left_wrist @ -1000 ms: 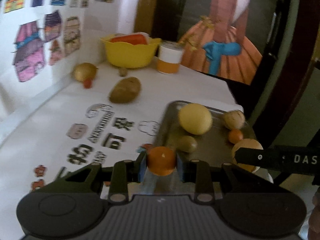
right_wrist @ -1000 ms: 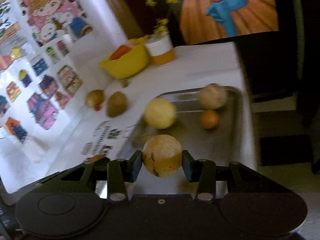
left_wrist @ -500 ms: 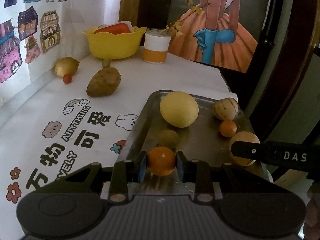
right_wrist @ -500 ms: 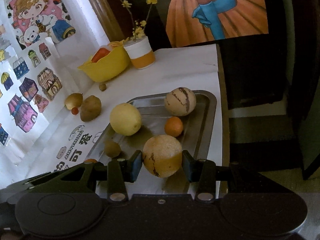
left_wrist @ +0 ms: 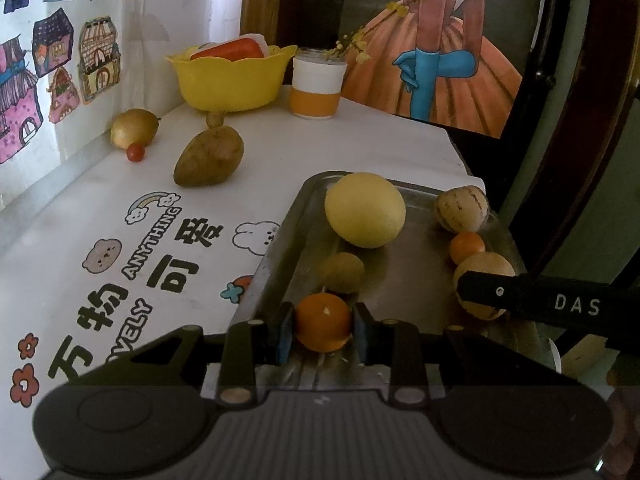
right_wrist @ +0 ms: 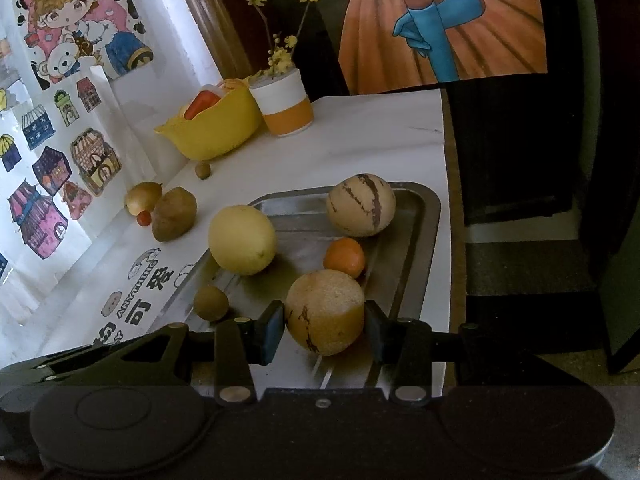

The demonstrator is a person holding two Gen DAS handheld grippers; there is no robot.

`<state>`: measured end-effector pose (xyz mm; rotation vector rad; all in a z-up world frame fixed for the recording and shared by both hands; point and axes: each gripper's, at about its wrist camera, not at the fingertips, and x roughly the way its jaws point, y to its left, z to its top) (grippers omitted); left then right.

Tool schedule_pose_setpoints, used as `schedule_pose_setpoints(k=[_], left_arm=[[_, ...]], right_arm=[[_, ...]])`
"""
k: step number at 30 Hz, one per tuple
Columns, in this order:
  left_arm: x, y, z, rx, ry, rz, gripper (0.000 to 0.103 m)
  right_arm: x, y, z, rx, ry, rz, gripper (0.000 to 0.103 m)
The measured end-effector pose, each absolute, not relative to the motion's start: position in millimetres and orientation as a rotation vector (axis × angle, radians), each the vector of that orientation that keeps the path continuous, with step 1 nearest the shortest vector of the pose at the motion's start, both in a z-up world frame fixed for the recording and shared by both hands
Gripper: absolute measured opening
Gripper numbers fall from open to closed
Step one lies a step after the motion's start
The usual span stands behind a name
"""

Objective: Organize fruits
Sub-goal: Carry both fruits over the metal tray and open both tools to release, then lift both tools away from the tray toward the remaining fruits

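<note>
White surface (left_wrist: 360, 148) with cartoon print fills most of the scene, a metal tray (right_wrist: 424, 216) sitting at its right edge; judged from how things lie, the sorting is well along but not finished. Already in the tray lie a big yellow fruit (right_wrist: 242, 239) at the left, a striped melon (right_wrist: 361, 205) at the far end, a small orange (right_wrist: 344, 257) just near of it, and a little brown fruit (right_wrist: 211, 303) near the left rim. Two more pieces are arriving: the right gripper (right_wrist: 325, 328) has its fingers clamped on a rough tan striped fruit (right_wrist: 325, 312) low over the near right part of the tray, and the left gripper (left_wrist: 323, 330) has its fingers clamped on a second orange (left_wrist: 323, 322) at the near left; whether either touches the metal I cannot tell. Both await release. Left outside, far left on the surface, are a potato (left_wrist: 209, 156), an onion (left_wrist: 134, 128), a cherry tomato (left_wrist: 135, 152) and a small brown nut-like piece (left_wrist: 215, 119) beside the yellow bowl (left_wrist: 230, 80); these look mostly like vegetables, so they may well stay put.
</note>
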<state>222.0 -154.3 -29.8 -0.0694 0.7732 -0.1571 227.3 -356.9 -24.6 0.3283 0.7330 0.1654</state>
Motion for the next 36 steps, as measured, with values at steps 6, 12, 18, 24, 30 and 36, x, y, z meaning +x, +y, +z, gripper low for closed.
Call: schedule_pose_setpoints(k=[6, 12, 18, 24, 30, 36], left_arm=[[222.8, -153.6, -31.8, -0.070, 0.780, -0.157, 0.034], [218.2, -149.0, -26.8, -0.080, 0.785, -0.154, 0.056], [197.7, -134.3, -9.6, -0.082, 0.740, -0.136, 0.078], [168.6, -109.4, 9.1, -0.082, 0.714, -0.147, 0.094], [135.2, -81.5, 18.5, -0.073, 0.715, -0.156, 0.101], [109.6, -50.6, 13.7, -0.092, 0.756, -0.138, 0.102]], right_arm=[[227.3, -356.1, -24.8, 0.320, 0.730, 0.165, 0.045], [221.0, -355.7, -17.6, 0.315, 0.706, 0.163, 0.062], [196.5, -353.2, 4.4, 0.302, 0.642, 0.156, 0.083], [154.7, -348.0, 28.4, 0.264, 0.592, 0.146, 0.098], [105.5, -339.4, 36.7, 0.234, 0.616, 0.121, 0.102], [66.1, -323.2, 29.0, 0.182, 0.721, 0.105, 0.102]])
